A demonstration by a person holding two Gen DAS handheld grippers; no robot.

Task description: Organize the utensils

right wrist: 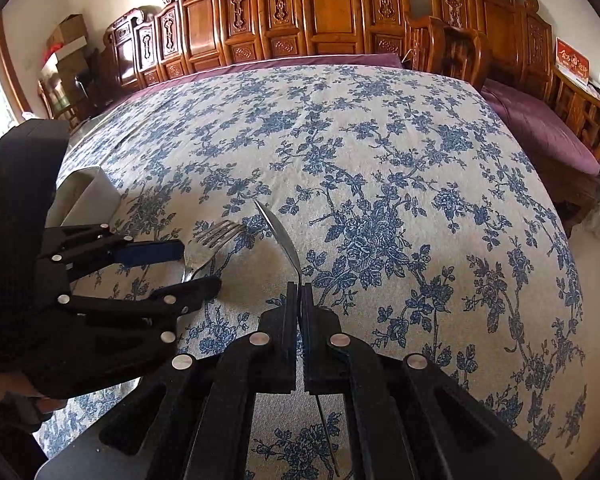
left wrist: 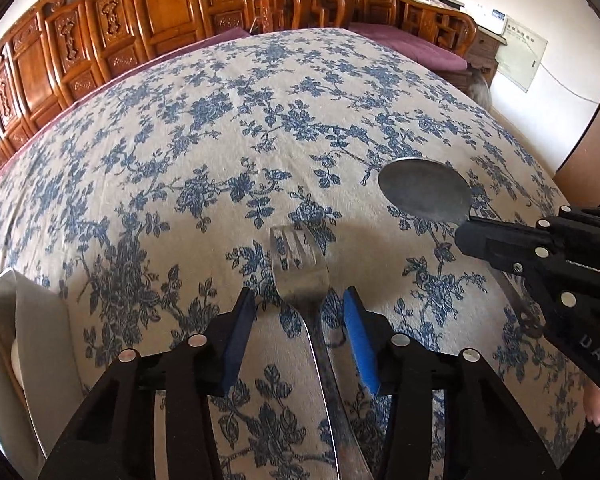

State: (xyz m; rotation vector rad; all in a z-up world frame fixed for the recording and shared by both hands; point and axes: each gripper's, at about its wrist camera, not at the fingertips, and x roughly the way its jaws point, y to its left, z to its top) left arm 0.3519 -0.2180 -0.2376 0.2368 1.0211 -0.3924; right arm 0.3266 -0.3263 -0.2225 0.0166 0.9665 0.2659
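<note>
A metal fork [left wrist: 300, 268] lies on the blue-flowered tablecloth [left wrist: 220, 128], tines pointing away. My left gripper [left wrist: 300, 300] is open, its blue-padded fingers on either side of the fork's neck, apart from it. My right gripper [right wrist: 300, 288] is shut on a metal spoon [right wrist: 280, 232], held on edge above the cloth with its bowl forward. In the left wrist view the spoon [left wrist: 424, 192] and right gripper [left wrist: 466, 232] are at the right. In the right wrist view the fork [right wrist: 216, 236] and left gripper [right wrist: 200, 266] are at the left.
A white container [left wrist: 4, 344] stands at the table's left edge, also seen in the right wrist view [right wrist: 88, 196]. Carved wooden chairs [right wrist: 320, 16] line the far side. A purple-cushioned bench [right wrist: 540, 128] stands at the right.
</note>
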